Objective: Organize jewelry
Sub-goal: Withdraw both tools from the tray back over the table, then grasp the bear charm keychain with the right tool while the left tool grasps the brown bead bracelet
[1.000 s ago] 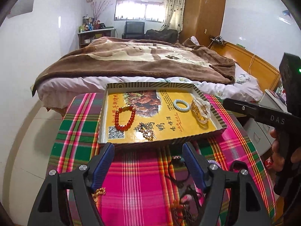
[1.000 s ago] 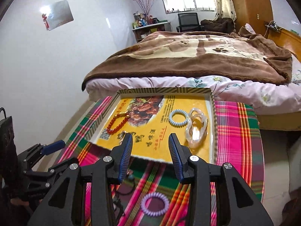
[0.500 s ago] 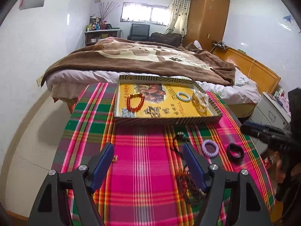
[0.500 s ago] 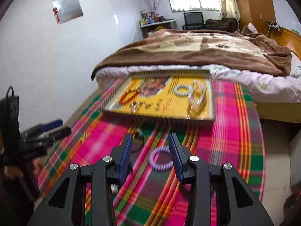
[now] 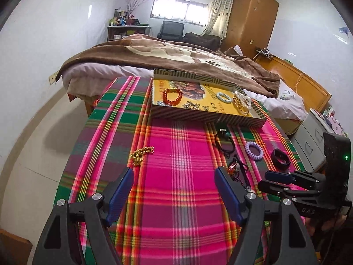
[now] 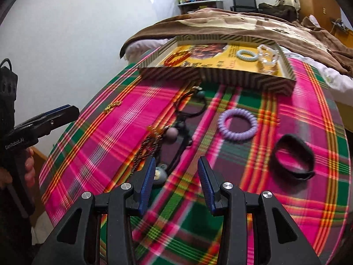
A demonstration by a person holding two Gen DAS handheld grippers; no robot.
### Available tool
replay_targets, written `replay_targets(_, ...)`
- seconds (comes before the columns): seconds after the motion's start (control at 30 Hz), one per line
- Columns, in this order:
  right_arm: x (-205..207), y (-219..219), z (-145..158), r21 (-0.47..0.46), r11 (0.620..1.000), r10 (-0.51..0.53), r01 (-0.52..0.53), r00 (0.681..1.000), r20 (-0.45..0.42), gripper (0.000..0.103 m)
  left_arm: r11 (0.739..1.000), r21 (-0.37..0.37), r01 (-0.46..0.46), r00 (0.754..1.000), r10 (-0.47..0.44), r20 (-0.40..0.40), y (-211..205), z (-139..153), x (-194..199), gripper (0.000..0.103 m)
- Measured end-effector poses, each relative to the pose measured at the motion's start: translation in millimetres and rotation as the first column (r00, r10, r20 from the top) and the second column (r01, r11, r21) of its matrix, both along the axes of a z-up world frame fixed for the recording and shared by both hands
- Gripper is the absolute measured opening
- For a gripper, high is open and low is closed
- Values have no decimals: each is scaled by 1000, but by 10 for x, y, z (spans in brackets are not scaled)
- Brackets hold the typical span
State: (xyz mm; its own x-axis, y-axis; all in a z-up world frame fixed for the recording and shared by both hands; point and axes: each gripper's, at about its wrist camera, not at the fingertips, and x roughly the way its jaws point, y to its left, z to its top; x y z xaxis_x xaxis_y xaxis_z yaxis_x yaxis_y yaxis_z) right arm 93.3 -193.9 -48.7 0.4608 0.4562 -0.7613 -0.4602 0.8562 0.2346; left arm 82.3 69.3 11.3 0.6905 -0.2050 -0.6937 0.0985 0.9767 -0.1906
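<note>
You have pulled both open, empty grippers, left gripper [image 5: 174,184] and right gripper [image 6: 175,176], back from the tray [image 5: 205,116]; loose jewelry like the purple bracelet [image 6: 237,126] at frame centre now awaits pickup.

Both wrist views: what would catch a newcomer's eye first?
The bright plaid cloth fills both views. At its far end sits a yellow tray holding a red bracelet. Loose on the cloth lie a purple ring, a black band and a gold chain.
</note>
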Motion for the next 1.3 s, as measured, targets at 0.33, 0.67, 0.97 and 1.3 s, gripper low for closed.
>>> replay_targets(0.33, -24, 237, -139, -96, 995, 12, -11, 1000, 11, 42, 1000, -15, -5, 1000, 5, -15, 55, -83, -89, 75)
replay_targets(0.67, -87, 66, -133, -145, 988, -58, 60, 998, 21, 26, 1000, -10, 17, 999, -17, -31, -31, -119, -99, 75)
replay_targets(0.97, -226, -323, -50, -92, 987, -129, 133, 991, 49, 25, 998, 0, 69, 995, -69, -78, -298, -234, -7, 76)
replay_targets(1.3, -422, -624, 143, 8, 986, -169, 169, 980, 103, 25, 988, 22, 154, 979, -150, -137, -760, -439, 136, 80)
